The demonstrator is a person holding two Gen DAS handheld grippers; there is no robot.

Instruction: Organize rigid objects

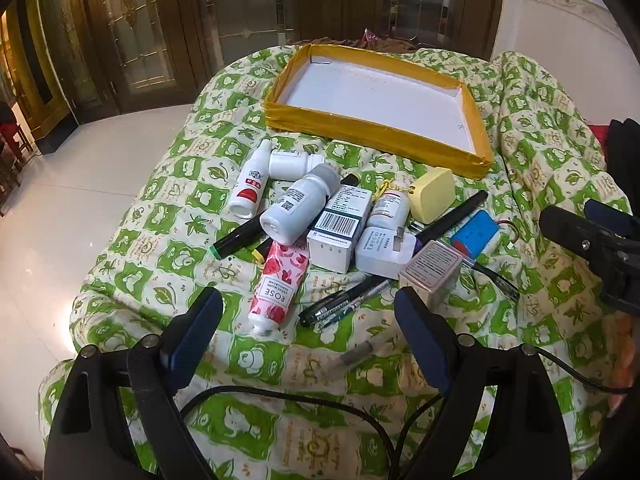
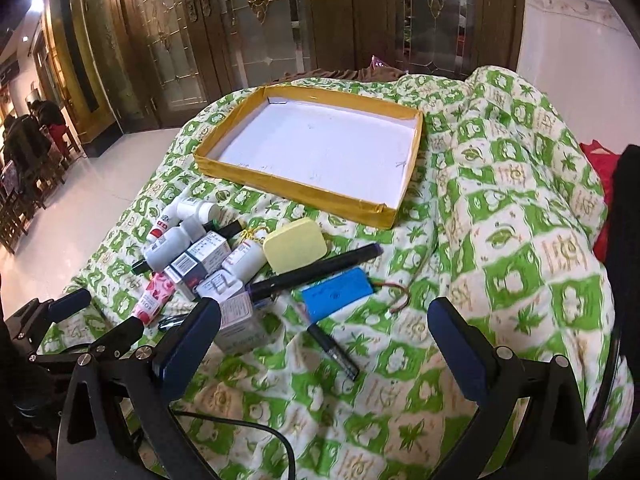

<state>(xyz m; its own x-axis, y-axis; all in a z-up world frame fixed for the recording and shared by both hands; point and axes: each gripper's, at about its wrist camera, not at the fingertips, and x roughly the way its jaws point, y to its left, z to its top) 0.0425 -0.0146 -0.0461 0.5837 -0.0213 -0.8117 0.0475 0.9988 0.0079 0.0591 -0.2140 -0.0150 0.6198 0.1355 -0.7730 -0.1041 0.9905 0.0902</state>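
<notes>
Nothing has gone into the yellow-edged tray (image 1: 478, 128) yet; its white floor is bare, so the sorting looks to be at its very start. The tray sits at the far side of a surface draped in a green-and-cream quilt (image 1: 540, 160), and whether a desk or a bed lies under it cannot be told. The things to organise lie in a loose heap just near of the tray: a grey bottle (image 1: 296, 208), a white bottle with a red label (image 1: 250, 188), a barcoded carton (image 1: 340, 224), a rose hand-cream tube (image 1: 280, 284), a white plug (image 1: 382, 250), a yellow case (image 1: 432, 194), a blue battery pack (image 1: 476, 234) at the right, and several pens, many of them overlapping. The left tongs (image 1: 310, 300) hang spread wide and empty above the near edge of the heap, with the tube and a black pen (image 1: 344, 300) between their tips. The right tongs (image 2: 324, 312) are likewise apart and hold nothing, near the battery pack (image 2: 340, 290). The next move probably calls for picking one outlying item that is free of the pile, such as the tube or the battery, and closing squarely on it without dragging the soft quilt.
</notes>
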